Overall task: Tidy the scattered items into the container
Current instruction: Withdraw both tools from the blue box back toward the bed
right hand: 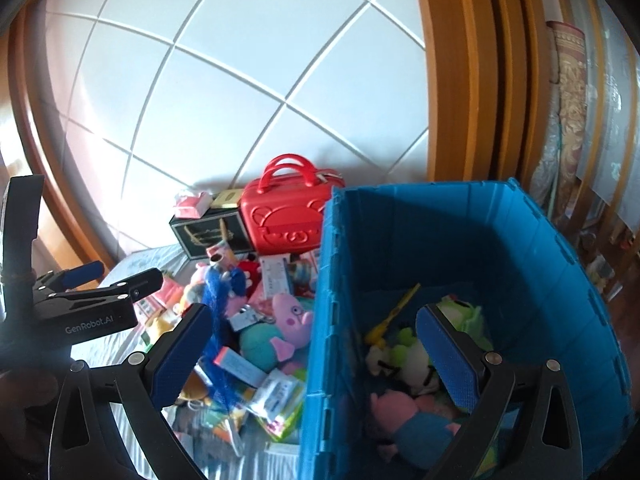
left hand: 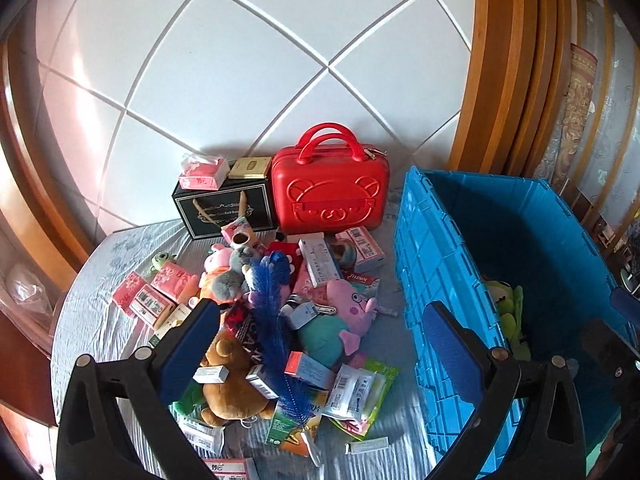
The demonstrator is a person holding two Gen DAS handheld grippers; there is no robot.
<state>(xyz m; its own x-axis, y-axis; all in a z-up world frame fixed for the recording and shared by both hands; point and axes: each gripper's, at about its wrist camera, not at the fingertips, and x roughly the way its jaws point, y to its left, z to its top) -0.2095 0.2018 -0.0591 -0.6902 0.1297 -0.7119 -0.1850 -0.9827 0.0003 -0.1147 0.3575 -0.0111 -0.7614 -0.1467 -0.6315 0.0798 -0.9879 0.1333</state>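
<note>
A pile of scattered items lies on the grey cloth: a brown bear plush (left hand: 232,384), a pink pig plush (left hand: 352,308), a blue feather (left hand: 272,320) and several small medicine boxes (left hand: 308,368). My left gripper (left hand: 320,340) hovers open above the pile with nothing between its fingers. To the right stands the blue crate (left hand: 436,264) with a green frog plush (left hand: 510,312) inside. My right gripper (right hand: 316,354) is open and empty, straddling the crate's left wall (right hand: 332,280). Inside the crate lie a pink plush (right hand: 404,416), a green-and-white plush (right hand: 416,360) and a yellow item (right hand: 394,312).
A red bear-embossed case (left hand: 330,192) and a black gift box (left hand: 224,208) with tissue packs on top stand against the white tiled wall behind the pile. Wooden frames rise on both sides. The left gripper (right hand: 120,276) also shows at the right wrist view's left edge.
</note>
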